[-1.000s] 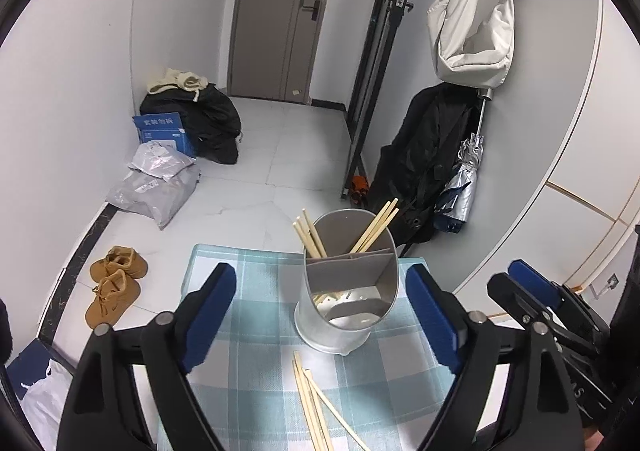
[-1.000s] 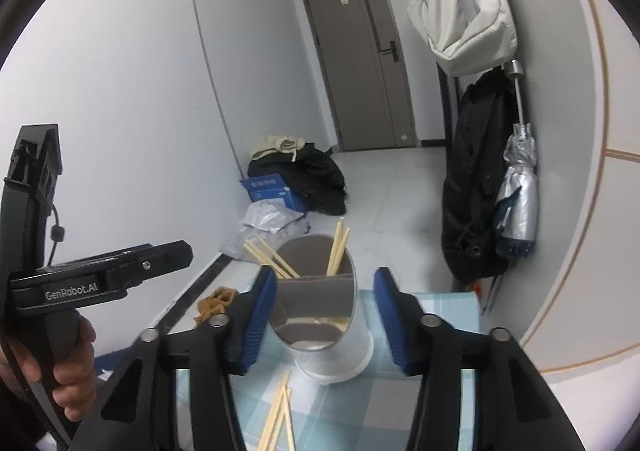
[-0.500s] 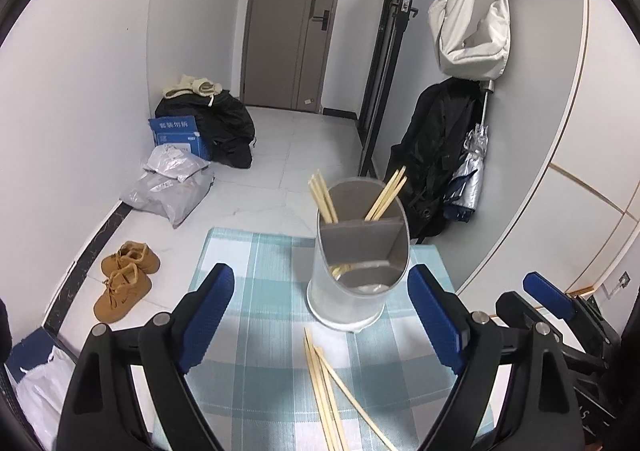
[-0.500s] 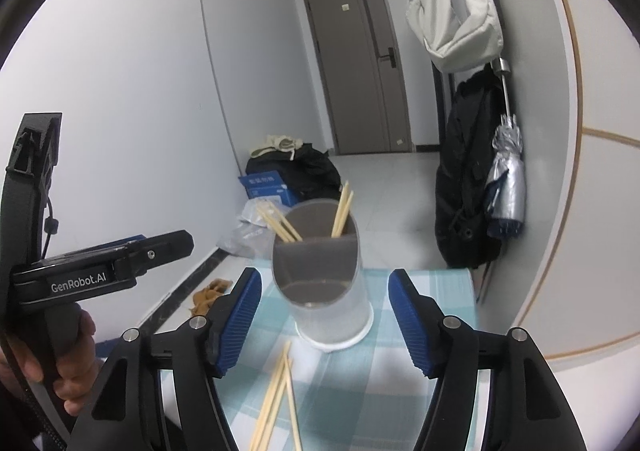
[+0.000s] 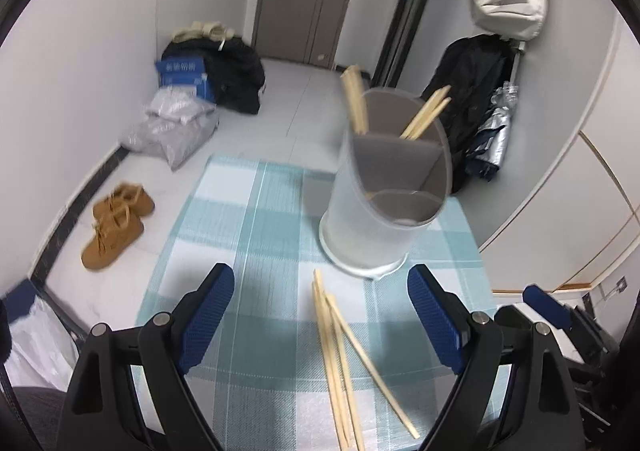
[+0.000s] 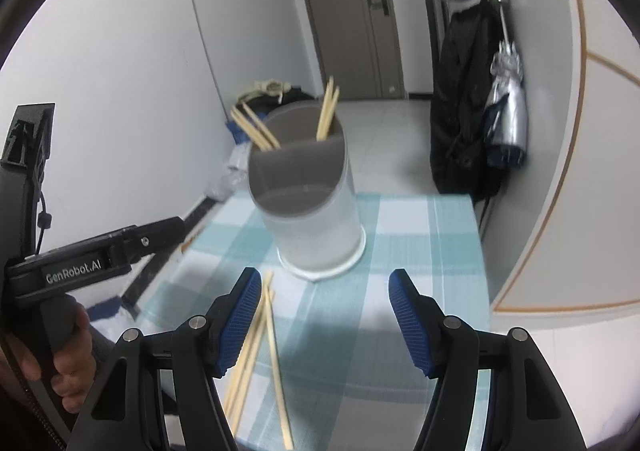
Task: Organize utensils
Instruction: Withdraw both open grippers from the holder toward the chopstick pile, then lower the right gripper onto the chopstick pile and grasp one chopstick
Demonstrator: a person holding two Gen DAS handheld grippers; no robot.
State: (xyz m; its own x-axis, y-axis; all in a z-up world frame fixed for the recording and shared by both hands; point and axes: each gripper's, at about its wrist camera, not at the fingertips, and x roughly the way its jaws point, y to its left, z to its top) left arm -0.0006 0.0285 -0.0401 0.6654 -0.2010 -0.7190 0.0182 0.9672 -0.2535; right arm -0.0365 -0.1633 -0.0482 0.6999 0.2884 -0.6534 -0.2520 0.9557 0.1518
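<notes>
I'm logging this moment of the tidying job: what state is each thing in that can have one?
Left hand-held gripper: open, empty.
Right hand-held gripper: open, empty, jaws just widened.
Frosted white cylindrical utensil holder with grey dividers: upright on the checked cloth.
Wooden chopsticks in holder: leaning in the two back compartments.
Loose wooden chopsticks: lying flat on the cloth.
Grey door: closed.
</notes>
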